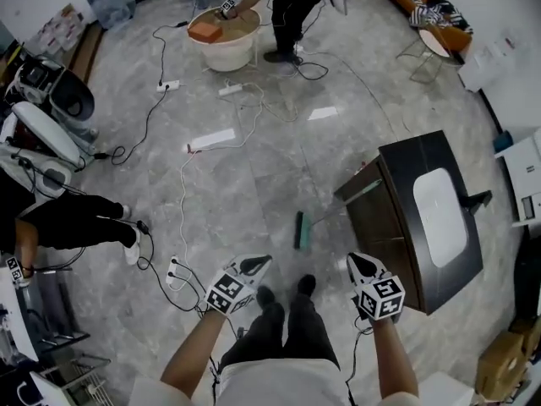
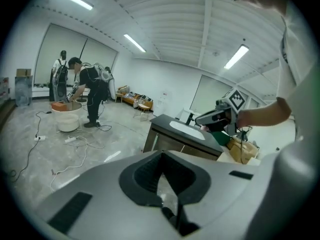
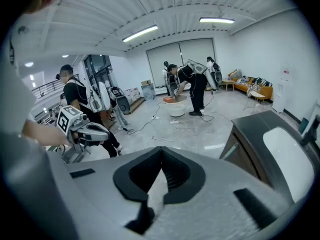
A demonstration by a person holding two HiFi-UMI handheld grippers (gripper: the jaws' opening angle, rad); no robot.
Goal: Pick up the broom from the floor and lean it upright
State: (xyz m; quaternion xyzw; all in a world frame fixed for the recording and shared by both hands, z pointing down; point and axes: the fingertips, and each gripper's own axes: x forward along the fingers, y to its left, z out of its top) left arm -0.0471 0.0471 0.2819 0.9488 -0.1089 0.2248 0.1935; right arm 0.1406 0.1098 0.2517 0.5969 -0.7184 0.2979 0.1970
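The broom's green head (image 1: 298, 229) rests on the grey floor, and its thin handle (image 1: 351, 198) slants up to the right against the front edge of the black cabinet (image 1: 397, 227). The handle (image 3: 229, 149) also shows in the right gripper view, beside the cabinet's side. My left gripper (image 1: 258, 266) and right gripper (image 1: 355, 263) hang close in front of me, above my shoes and apart from the broom. Both are shut with nothing between the jaws. Each gripper view shows the other one: the right gripper (image 2: 216, 118) and the left gripper (image 3: 82, 130).
The cabinet carries a white sink basin (image 1: 439, 214). Cables and a power strip (image 1: 176, 271) trail over the floor to my left. A person (image 1: 80, 222) sits at the left. Another person (image 1: 292, 7) bends over a round white tub (image 1: 228, 45) far ahead.
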